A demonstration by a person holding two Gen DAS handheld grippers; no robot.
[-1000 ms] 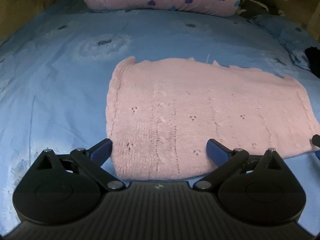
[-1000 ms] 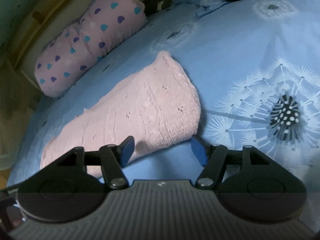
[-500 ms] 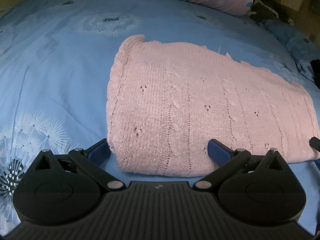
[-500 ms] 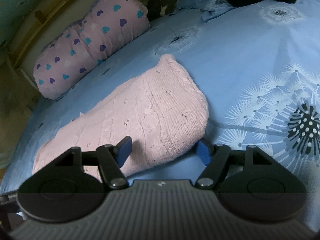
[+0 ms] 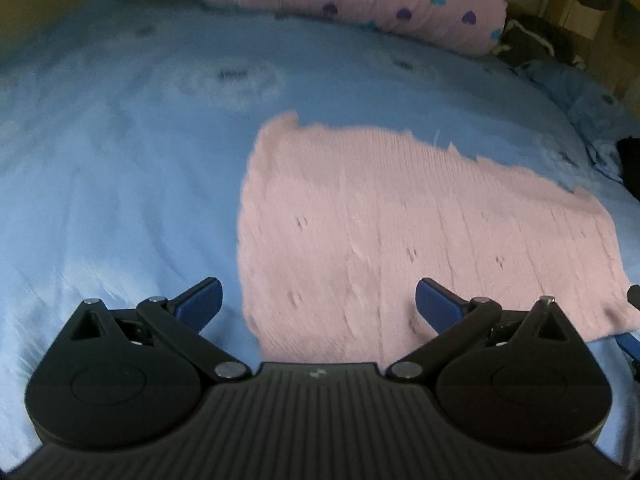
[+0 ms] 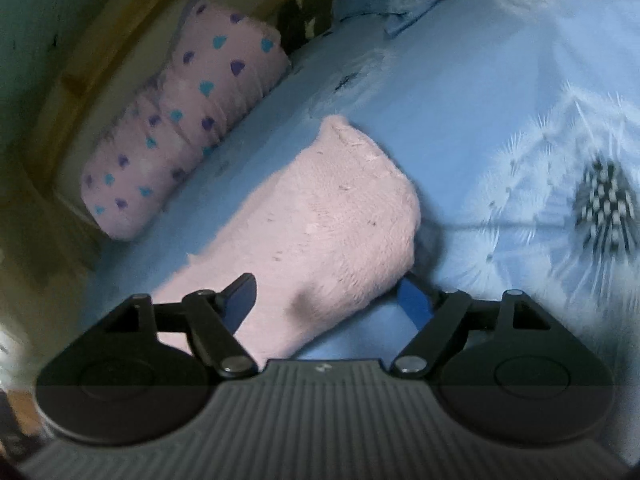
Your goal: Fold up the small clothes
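The folded pink knitted garment lies flat on the bed, near its middle. Behind it, along the far edge, rests the long pink heart-patterned pillow. A heap of dark clothes sits in the far right corner beside the pillow.

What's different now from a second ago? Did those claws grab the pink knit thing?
No grab. The right gripper has closed in on the corner of the knit, its jaws opening around it without pressing. The left gripper stays open over the other end, only shifting slightly. The knit lies folded on the bedspread as before.
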